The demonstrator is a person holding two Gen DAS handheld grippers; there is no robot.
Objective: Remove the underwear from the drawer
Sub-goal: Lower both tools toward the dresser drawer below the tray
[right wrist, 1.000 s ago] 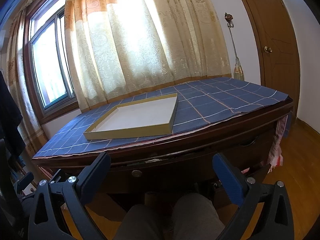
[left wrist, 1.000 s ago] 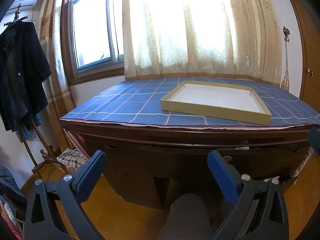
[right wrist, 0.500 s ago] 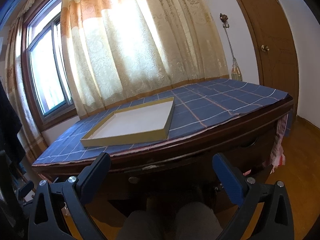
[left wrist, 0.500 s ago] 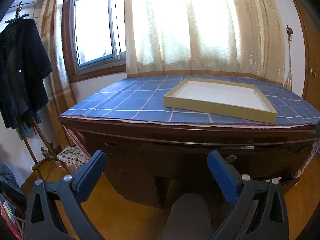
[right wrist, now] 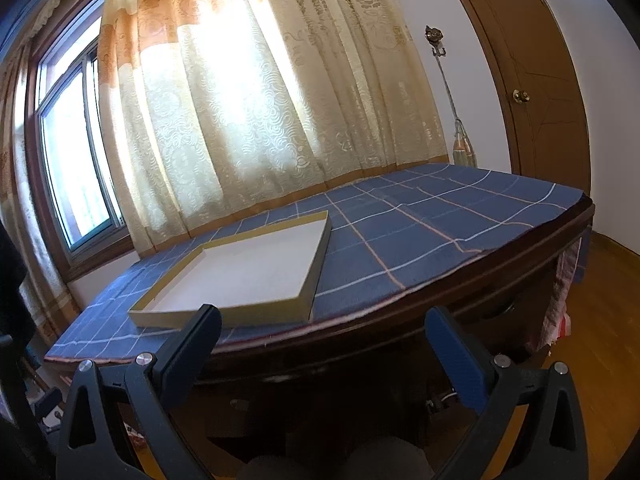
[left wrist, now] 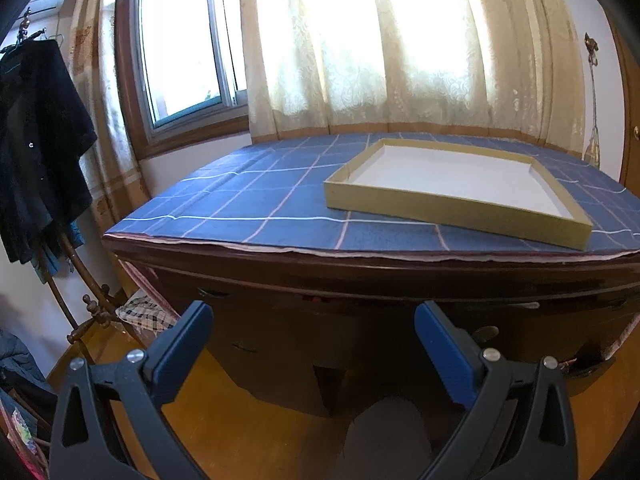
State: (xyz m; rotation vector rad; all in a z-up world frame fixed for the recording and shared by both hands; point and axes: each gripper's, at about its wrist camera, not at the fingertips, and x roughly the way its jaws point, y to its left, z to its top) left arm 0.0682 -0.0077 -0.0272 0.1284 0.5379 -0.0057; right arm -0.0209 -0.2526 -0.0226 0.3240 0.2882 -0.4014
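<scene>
A dark wooden desk [left wrist: 280,264] stands in front of me under a blue checked cloth [left wrist: 256,200]. Its middle drawer front [left wrist: 360,316] with a round knob [left wrist: 486,332] lies in shadow below the edge. I cannot tell whether it is ajar. No underwear shows in either view. My left gripper [left wrist: 312,320] is open and empty, level with the drawer front and short of it. My right gripper [right wrist: 322,320] is open and empty too, at the height of the desk edge [right wrist: 360,328].
A shallow cardboard tray [left wrist: 452,184] with a white floor lies on the cloth. A person's knee [left wrist: 384,432] is under the desk. Dark clothes [left wrist: 36,140] hang on a rack at the left. A curtain [right wrist: 260,100] and a door [right wrist: 548,92] stand behind.
Both grippers have come closer to the desk. The right view has risen, so the desk edge and drawer front sit lower in it. Both stay open.
</scene>
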